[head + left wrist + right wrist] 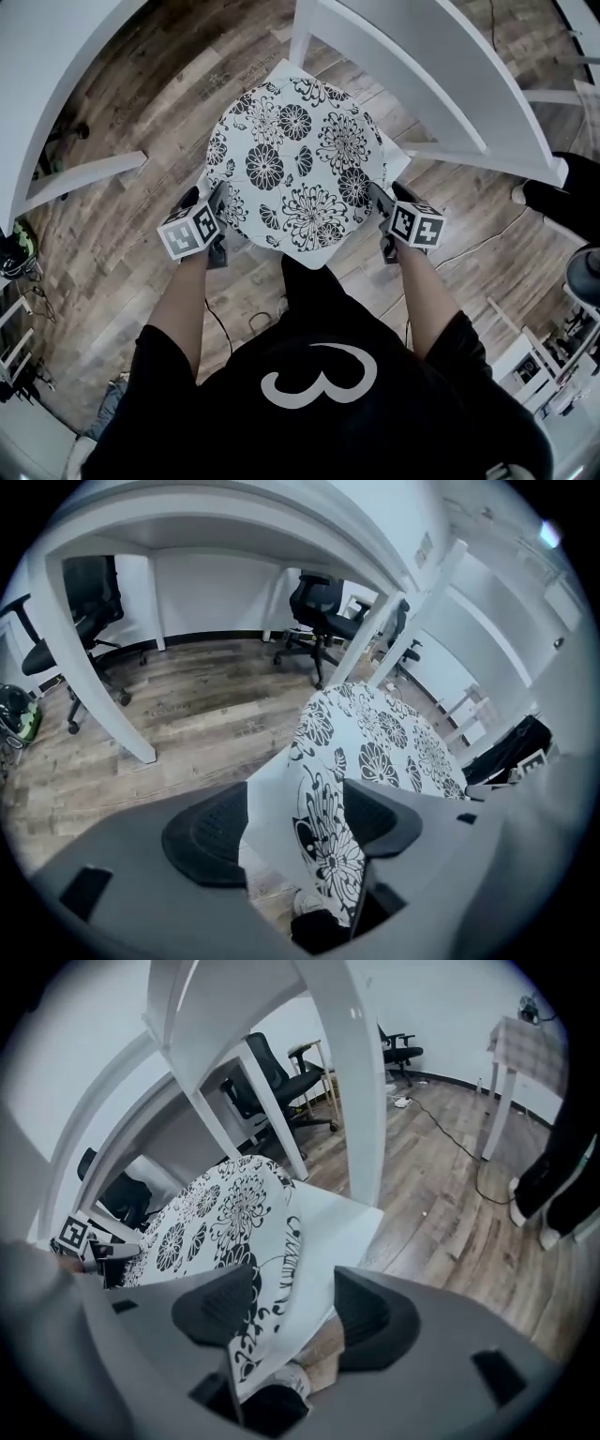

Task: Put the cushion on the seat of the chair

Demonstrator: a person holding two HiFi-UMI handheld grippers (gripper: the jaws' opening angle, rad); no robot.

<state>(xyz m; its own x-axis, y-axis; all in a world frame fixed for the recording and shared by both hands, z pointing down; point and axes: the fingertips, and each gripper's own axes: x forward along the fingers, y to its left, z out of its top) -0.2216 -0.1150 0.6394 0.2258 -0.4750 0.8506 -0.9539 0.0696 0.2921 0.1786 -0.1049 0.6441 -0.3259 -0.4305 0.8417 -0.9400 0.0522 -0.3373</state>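
Note:
A round cushion [295, 164] with black flowers on white lies flat on the white chair seat [400, 166] just ahead of me. My left gripper [214, 200] sits at the cushion's left rim and my right gripper [384, 200] at its right rim. In the left gripper view the cushion [375, 752] edge and the seat [270, 803] run between wide-spread jaws, and the left gripper [295, 832] is open. The right gripper view shows the same: the cushion [216, 1222] and the seat [328, 1241] lie between the parted jaws of the open right gripper [291, 1312].
White desk legs [84, 173] and a white frame [441, 75] flank the chair over the wood floor. Black office chairs [323, 607] stand under the desks. Someone's dark shoe [558, 197] is at the right. A cable [478, 246] trails on the floor.

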